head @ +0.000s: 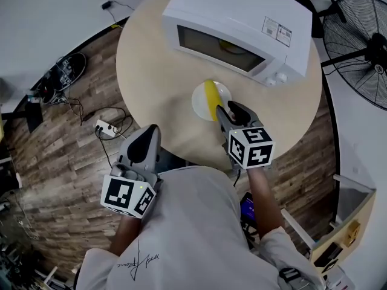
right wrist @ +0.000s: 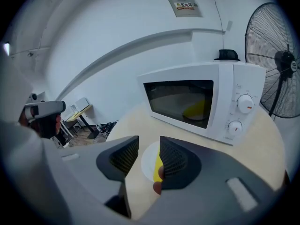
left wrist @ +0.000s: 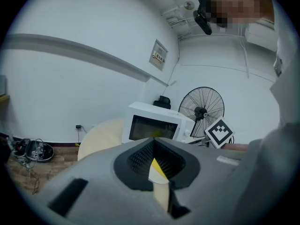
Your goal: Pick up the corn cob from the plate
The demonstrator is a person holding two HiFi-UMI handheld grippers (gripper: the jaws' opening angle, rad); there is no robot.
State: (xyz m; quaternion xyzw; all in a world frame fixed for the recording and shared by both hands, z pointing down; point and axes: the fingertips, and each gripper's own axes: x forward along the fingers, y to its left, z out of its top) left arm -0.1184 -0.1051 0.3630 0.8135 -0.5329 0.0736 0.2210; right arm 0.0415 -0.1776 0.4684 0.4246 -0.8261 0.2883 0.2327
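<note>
A yellow corn cob (head: 211,95) lies on a small white plate (head: 198,103) on the round table, in front of the microwave. My right gripper (head: 230,110) hovers at the plate's near right edge, open, with nothing between its pads. In the right gripper view the gripper (right wrist: 149,146) frames the plate (right wrist: 147,162), and its right finger hides part of the cob (right wrist: 157,170). My left gripper (head: 150,132) hangs back at the table's near edge, shut and empty. Through its jaws (left wrist: 153,146) I glimpse the plate (left wrist: 158,178) and the cob (left wrist: 157,166).
A white microwave (head: 236,23) with something yellow inside (right wrist: 197,109) stands at the table's far side. A floor fan (head: 363,47) is to the right, off the table. A power strip and cables (head: 106,127) lie on the wooden floor at left.
</note>
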